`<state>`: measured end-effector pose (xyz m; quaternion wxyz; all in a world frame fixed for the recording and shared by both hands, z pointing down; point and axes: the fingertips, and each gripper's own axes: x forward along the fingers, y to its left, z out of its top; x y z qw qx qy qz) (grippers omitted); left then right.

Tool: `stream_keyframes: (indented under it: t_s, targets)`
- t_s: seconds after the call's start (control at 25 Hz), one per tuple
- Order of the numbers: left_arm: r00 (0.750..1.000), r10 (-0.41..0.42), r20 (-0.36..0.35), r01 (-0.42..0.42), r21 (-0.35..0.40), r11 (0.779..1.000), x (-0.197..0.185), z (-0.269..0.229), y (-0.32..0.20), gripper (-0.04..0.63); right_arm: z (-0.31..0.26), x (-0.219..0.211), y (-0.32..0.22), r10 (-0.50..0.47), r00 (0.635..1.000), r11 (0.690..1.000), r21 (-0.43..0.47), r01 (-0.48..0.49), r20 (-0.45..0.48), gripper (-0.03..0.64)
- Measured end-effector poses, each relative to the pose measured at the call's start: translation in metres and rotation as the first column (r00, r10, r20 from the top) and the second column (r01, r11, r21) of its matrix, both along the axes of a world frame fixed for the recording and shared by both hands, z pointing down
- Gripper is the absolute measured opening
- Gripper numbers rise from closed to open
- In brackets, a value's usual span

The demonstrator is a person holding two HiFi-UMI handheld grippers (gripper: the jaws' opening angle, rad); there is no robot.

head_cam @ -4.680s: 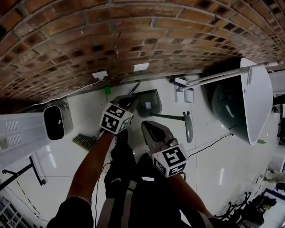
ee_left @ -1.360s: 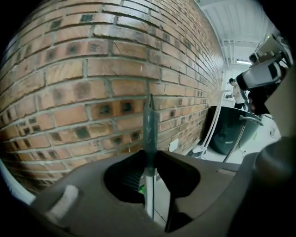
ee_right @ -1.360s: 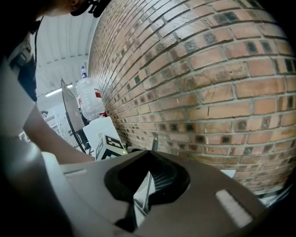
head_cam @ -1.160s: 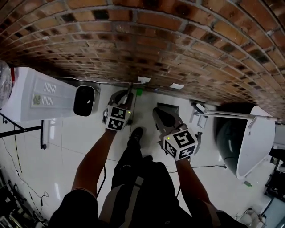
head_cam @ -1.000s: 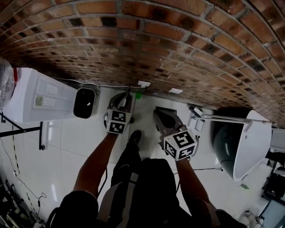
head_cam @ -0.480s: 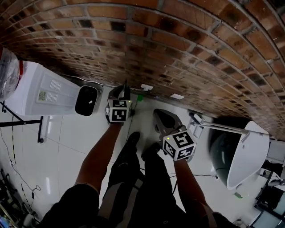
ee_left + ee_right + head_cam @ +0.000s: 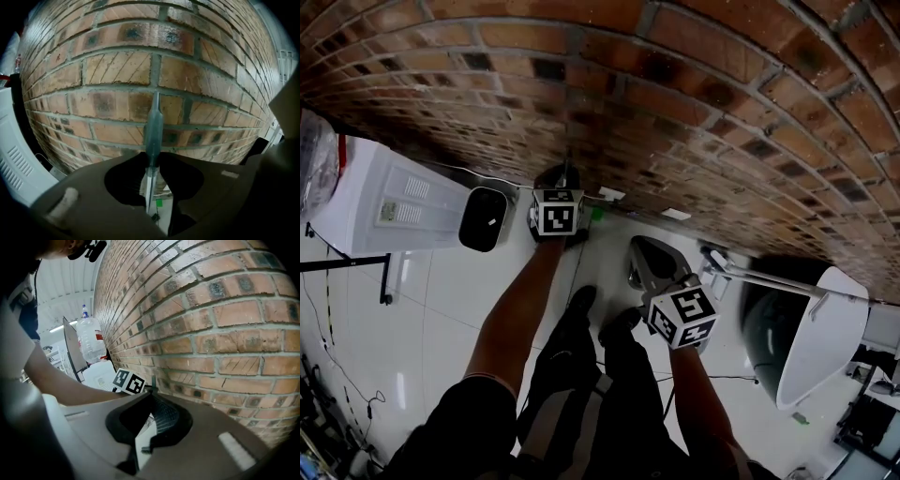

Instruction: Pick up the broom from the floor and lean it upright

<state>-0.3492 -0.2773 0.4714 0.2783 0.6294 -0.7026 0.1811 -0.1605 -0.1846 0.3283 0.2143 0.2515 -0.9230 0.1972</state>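
Observation:
The broom [image 7: 153,126] stands upright, its grey-green grip in front of the brick wall [image 7: 117,65] and its silver shaft running down toward the floor. My left gripper [image 7: 151,161] is shut on the shaft just under the grip. In the head view the left gripper [image 7: 559,180] sits at the foot of the wall, with the broom's tip [image 7: 566,174] poking up past it. The broom head is hidden. My right gripper [image 7: 636,247] hangs to the right, apart from the broom. Its fingers meet at the tips with nothing between them [image 7: 150,392].
A white appliance [image 7: 384,197] with a dark panel stands left of the broom by the wall. A grey bin with a white lid [image 7: 802,328] and a white pole [image 7: 769,278] lie at the right. The person's shoes [image 7: 581,302] are on the white floor behind the grippers.
The broom went from lying on the floor to upright in my left gripper. Over the last second the left gripper carried it closer to the wall. The right gripper barely moved.

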Motion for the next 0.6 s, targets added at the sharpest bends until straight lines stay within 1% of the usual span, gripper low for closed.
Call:
stream_keyframes:
  t_s: [0.08,0.2,0.36,0.48,0.6]
  targets:
    - [1.0,-0.014,-0.004,0.014,0.005,1.0,-0.007,0.0,-0.007,0.097,0.001,0.0,-0.003,0.004,1.0,1.0,0.0,-0.004,-0.004,0.002]
    - [1.0,-0.002,-0.008,0.002,-0.014,1.0,-0.01,0.012,-0.012,0.097,0.002,-0.002,-0.005,0.004,1.0,1.0,-0.001,-0.004,-0.01,0.002]
    - [1.0,-0.009,0.007,0.009,0.023,1.0,-0.013,0.012,-0.017,0.101,0.006,-0.004,-0.007,0.0,1.0,1.0,-0.007,-0.001,-0.016,0.002]
    - [1.0,-0.01,0.01,0.009,0.029,1.0,-0.013,0.014,-0.017,0.104,0.007,-0.006,-0.005,-0.003,1.0,1.0,-0.011,0.003,-0.019,0.002]
    - [1.0,0.005,0.008,-0.005,0.015,1.0,-0.011,0.016,-0.015,0.14,0.006,-0.007,-0.004,-0.003,1.0,1.0,-0.015,0.003,-0.019,0.002]
